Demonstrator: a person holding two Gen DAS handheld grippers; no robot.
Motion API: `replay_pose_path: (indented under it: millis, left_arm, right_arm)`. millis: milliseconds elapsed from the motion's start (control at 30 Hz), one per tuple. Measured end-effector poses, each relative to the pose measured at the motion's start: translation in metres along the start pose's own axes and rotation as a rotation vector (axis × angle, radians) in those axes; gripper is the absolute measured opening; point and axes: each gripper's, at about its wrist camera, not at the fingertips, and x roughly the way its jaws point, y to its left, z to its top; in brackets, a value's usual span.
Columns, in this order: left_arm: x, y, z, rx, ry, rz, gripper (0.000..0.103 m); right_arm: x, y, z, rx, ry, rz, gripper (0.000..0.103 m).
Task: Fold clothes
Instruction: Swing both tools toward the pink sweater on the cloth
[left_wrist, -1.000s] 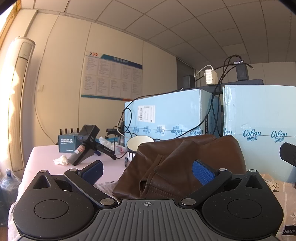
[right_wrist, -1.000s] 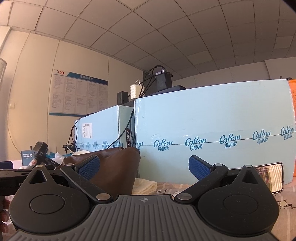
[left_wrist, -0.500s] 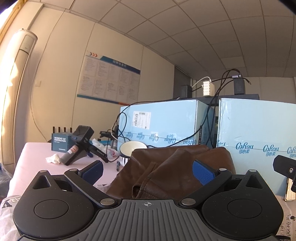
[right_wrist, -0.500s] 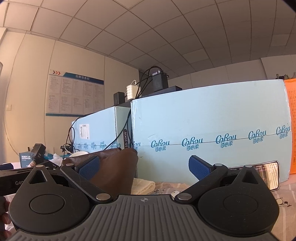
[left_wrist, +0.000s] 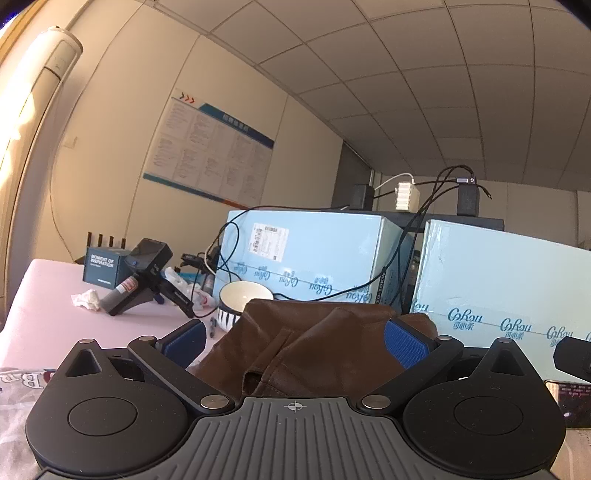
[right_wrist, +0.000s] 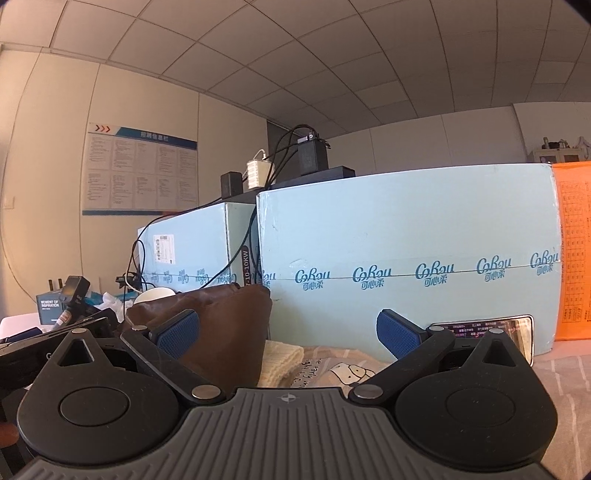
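Note:
A brown leather garment (left_wrist: 303, 347) lies bunched on the table straight ahead of my left gripper (left_wrist: 293, 338), which is open and empty, its blue pads either side of it. In the right wrist view the same brown garment (right_wrist: 225, 325) is at the left. My right gripper (right_wrist: 288, 330) is open and empty above a printed light cloth (right_wrist: 332, 373) and a cream knit piece (right_wrist: 280, 360). A printed white cloth (left_wrist: 22, 384) lies at the lower left of the left wrist view.
Two pale blue cartons (left_wrist: 314, 258) (right_wrist: 406, 258) stand close behind, with cables and chargers (right_wrist: 312, 155) on top. A white bowl (left_wrist: 243, 295), a black handheld device (left_wrist: 144, 277), a dark box (left_wrist: 103, 264) and crumpled tissue (left_wrist: 86, 297) sit at the left. A phone (right_wrist: 491, 328) leans against the right carton.
Both grippers have tilted and dropped a little, so the view sits lower and nearer the table. The jaws stay open and the brown garment has not moved.

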Motion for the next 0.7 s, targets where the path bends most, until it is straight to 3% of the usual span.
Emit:
replay_pose_path:
  millis: [200,400,700]
  left_arm:
    - [-0.009,-0.002,0.008,-0.031,-0.032,-0.071,0.103]
    - [-0.020,-0.005,0.017,-0.054,-0.053,-0.190,0.103]
    - [-0.038,-0.032,0.024,-0.023,-0.051,-0.280,0.103]
  right_arm:
    - [-0.019,0.001,0.008,-0.009,-0.016,-0.051,0.103]
    - [-0.039,0.001,0.016,-0.017,-0.031,-0.103,0.103]
    - [-0.063,-0.013,0.025,-0.025,-0.034,-0.182,0.103]
